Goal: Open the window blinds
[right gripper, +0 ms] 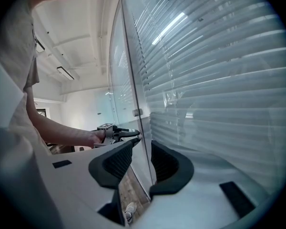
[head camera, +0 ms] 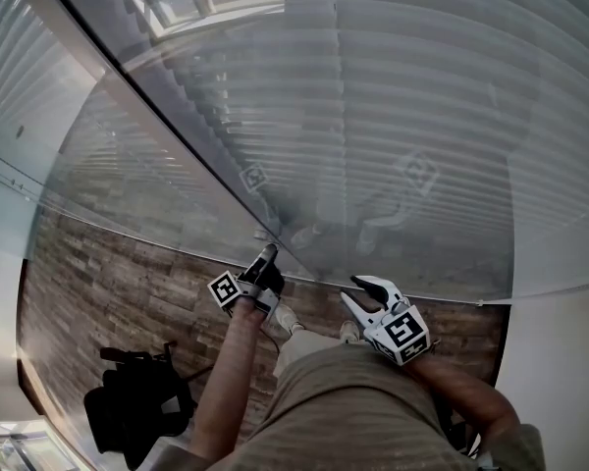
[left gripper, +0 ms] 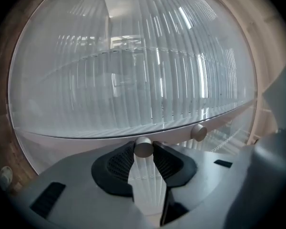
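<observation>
White slatted blinds point(head camera: 422, 116) hang closed behind a glass wall point(head camera: 177, 194). In the left gripper view the slats point(left gripper: 148, 80) fill the glass, and a small round metal knob point(left gripper: 143, 147) sticks out of the frame. My left gripper point(left gripper: 143, 150) is shut on this knob, a dark pad pressing each side. In the head view the left gripper point(head camera: 268, 253) meets the glass at the seam between two panes. My right gripper point(head camera: 365, 285) hovers to the right, close to the glass, open with nothing in it point(right gripper: 142, 151). The left gripper point(right gripper: 128, 133) shows beyond it.
A second metal knob point(left gripper: 199, 132) sits to the right of the held one. A black bag point(head camera: 133, 405) lies on the wood-plank floor point(head camera: 128, 283) at lower left. A white wall point(head camera: 560, 361) stands at the right. The person's shoe point(head camera: 287, 317) is near the glass.
</observation>
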`<action>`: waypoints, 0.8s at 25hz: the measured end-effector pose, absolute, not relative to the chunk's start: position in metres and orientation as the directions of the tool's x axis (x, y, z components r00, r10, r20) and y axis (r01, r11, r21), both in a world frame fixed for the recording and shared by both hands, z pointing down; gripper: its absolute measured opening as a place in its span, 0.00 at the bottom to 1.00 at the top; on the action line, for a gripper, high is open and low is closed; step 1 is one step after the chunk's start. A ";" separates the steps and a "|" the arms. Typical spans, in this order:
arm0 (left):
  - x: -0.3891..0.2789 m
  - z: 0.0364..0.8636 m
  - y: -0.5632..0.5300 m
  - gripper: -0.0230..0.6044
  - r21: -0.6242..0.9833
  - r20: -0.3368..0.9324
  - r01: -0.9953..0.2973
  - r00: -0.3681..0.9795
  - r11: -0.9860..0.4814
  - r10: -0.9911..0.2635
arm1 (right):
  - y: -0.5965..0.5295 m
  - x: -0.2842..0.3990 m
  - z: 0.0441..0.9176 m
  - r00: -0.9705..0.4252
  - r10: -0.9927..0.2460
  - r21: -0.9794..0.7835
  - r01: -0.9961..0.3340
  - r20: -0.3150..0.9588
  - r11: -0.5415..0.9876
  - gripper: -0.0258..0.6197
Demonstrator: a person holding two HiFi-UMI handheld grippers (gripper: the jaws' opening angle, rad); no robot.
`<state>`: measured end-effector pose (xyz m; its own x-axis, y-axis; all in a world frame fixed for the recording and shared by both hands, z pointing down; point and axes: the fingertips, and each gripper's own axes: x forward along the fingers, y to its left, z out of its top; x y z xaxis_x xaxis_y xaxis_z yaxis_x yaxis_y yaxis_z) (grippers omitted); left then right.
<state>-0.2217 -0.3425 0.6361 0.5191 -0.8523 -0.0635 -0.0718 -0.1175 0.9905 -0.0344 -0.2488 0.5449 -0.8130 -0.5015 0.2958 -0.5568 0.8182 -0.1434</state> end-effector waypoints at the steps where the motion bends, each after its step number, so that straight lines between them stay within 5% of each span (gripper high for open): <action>1: -0.222 0.634 -0.343 0.25 0.986 -0.057 -0.105 0.510 -0.129 -0.858 | -0.248 -0.035 0.545 -0.813 -0.501 -0.144 -0.557 0.297 0.818 0.24; 6: -0.229 0.623 -0.337 0.37 0.815 0.119 -0.554 0.447 -0.170 -0.887 | -0.247 -0.035 0.545 -0.813 -0.500 -0.148 -0.557 0.298 0.817 0.24; 10: -0.220 0.626 -0.330 0.39 0.358 0.358 -0.902 0.373 -0.243 -0.856 | -0.246 -0.034 0.548 -0.812 -0.500 -0.153 -0.559 0.302 0.815 0.24; 13: -0.214 0.630 -0.330 0.39 0.101 0.459 -0.959 0.281 -0.265 -0.843 | -0.246 -0.034 0.548 -0.813 -0.500 -0.155 -0.559 0.300 0.815 0.24; 20: -0.207 0.645 -0.336 0.38 -0.146 0.545 -0.941 0.181 -0.305 -0.819 | -0.247 -0.031 0.548 -0.809 -0.508 -0.158 -0.566 0.296 0.809 0.24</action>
